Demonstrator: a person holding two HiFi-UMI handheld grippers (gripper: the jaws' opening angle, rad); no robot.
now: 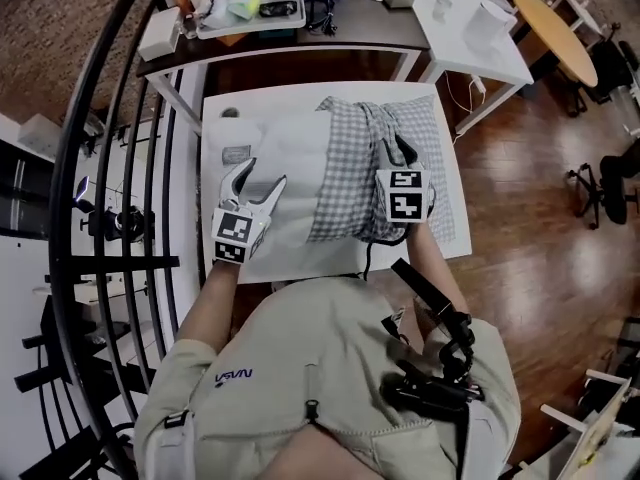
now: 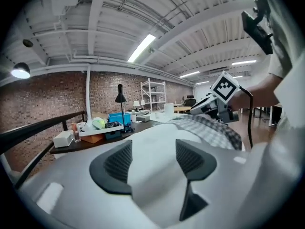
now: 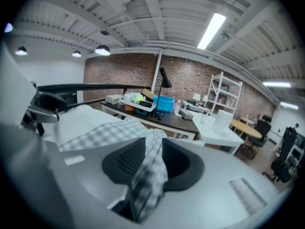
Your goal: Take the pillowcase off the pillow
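A brick-walled workshop with a wooden floor is shown, in which a white rectangular table stands in front of a dark wooden desk loaded with small items. Most of the table top is taken up by a plump white pillow, which lies flat across it. The right portion of the pillow is covered by a grey-and-white checked fabric pillowcase, gathered into folds, while the left portion is exposed. The pillowcase is therefore judged to be roughly half withdrawn. The bare end has been freed. The covered end has still to be drawn out, after which the case can be lifted clear. The left gripper is positioned over the bare white part of the pillow, near the edge of the checked fabric. In the left gripper view its jaws are seen spread wide, with only the pillow surface beyond them and nothing between the pads. The right gripper is located at the bunched top of the pillowcase. In the right gripper view a twisted fold of the checked fabric runs between its jaws, which stand partly apart. The ribbed face of one pad is left uncovered, so the fold is judged to lie loosely rather than to be clamped. A fresh hold on the fabric is judged to be required before further pulling.
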